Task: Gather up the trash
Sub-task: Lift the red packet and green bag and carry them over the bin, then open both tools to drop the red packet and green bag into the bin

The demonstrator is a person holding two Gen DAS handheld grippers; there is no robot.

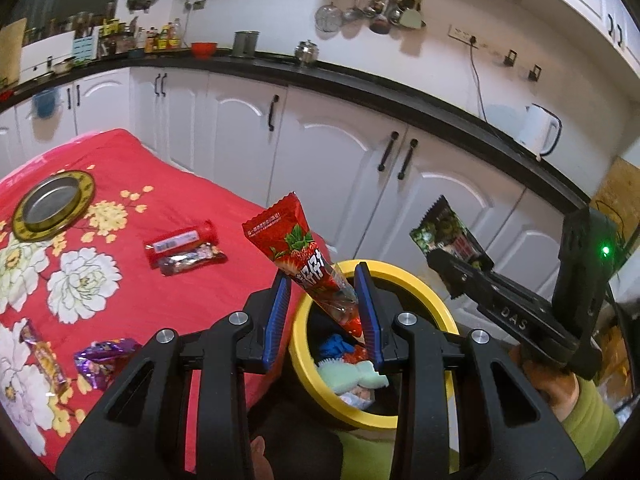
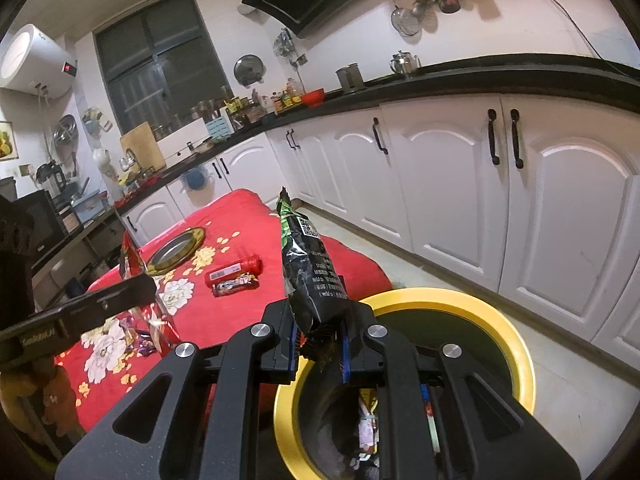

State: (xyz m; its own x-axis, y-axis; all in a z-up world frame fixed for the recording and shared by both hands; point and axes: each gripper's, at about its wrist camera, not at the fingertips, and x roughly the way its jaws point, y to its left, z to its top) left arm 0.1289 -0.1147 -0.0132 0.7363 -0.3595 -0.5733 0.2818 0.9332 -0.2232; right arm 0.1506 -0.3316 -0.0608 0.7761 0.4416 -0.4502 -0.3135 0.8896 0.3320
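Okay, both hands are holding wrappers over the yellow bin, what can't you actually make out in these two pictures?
- Bottom of the yellow-rimmed round trash bin: right wrist view, hidden by the gripper frame and the black crinkled snack packet.
- Tip of the red strawberry cone wrapper: left wrist view, hidden behind a blue finger pad.
- Small purple foil wrapper on the red flowered cloth: print too small to read.

My left gripper (image 1: 324, 312) sits over the bin (image 1: 436, 292) w/ a snack wrapper (image 1: 298, 252) between its fingers; right gripper (image 2: 320, 344) is just beside it, also above the bin, w/ another wrapper (image 2: 308, 276). Table (image 1: 192, 292) is left of the bin, w/ two wrappers (image 1: 186, 250) mid-table, a dish (image 1: 52, 204) behind them & more wrappers (image 1: 104, 360) at the near edge. Cabinets (image 1: 340, 152) run behind it all.
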